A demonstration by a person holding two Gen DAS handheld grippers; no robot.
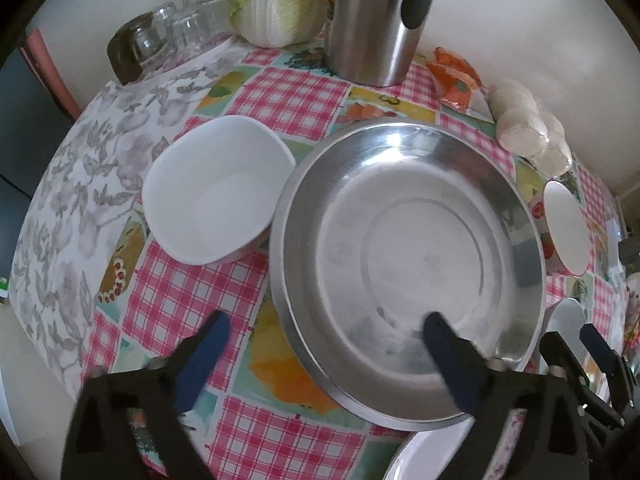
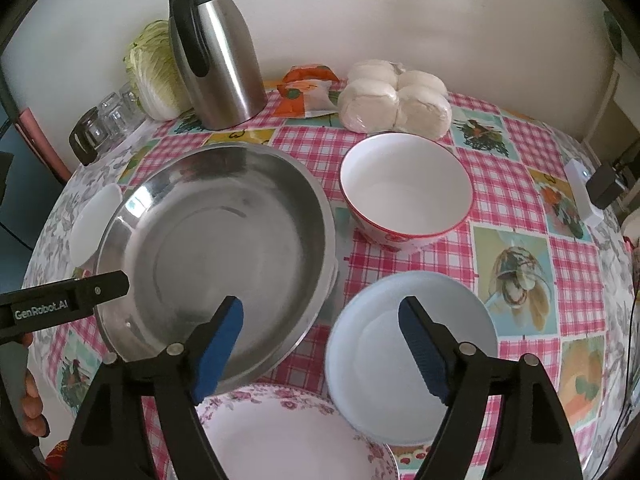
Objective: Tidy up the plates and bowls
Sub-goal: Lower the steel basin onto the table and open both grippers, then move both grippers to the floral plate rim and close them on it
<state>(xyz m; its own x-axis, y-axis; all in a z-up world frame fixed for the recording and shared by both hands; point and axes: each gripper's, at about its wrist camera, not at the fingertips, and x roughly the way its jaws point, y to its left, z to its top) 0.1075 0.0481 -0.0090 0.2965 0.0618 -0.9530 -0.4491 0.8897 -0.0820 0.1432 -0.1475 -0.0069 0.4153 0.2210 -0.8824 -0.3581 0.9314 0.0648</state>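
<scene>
A large steel dish point(image 1: 408, 256) point(image 2: 216, 248) sits mid-table. A white squarish bowl point(image 1: 218, 188) point(image 2: 94, 220) stands left of it. A round white bowl with red trim point(image 2: 404, 190) point(image 1: 566, 228) stands to its right. A small white plate point(image 2: 408, 352) lies near the front, and a floral-rimmed plate point(image 2: 280, 436) lies at the front edge. My left gripper point(image 1: 326, 330) is open, hovering over the steel dish's near rim. My right gripper point(image 2: 320, 318) is open and empty, one finger over the steel dish, the other over the small plate.
A steel thermos jug point(image 2: 220, 56) point(image 1: 372, 20), a cabbage point(image 2: 154, 68), glass jars point(image 1: 172, 32), an orange packet point(image 2: 308, 92) and bagged buns point(image 2: 394, 98) line the back by the wall. A white box and black adapter point(image 2: 608, 188) lie at the right edge.
</scene>
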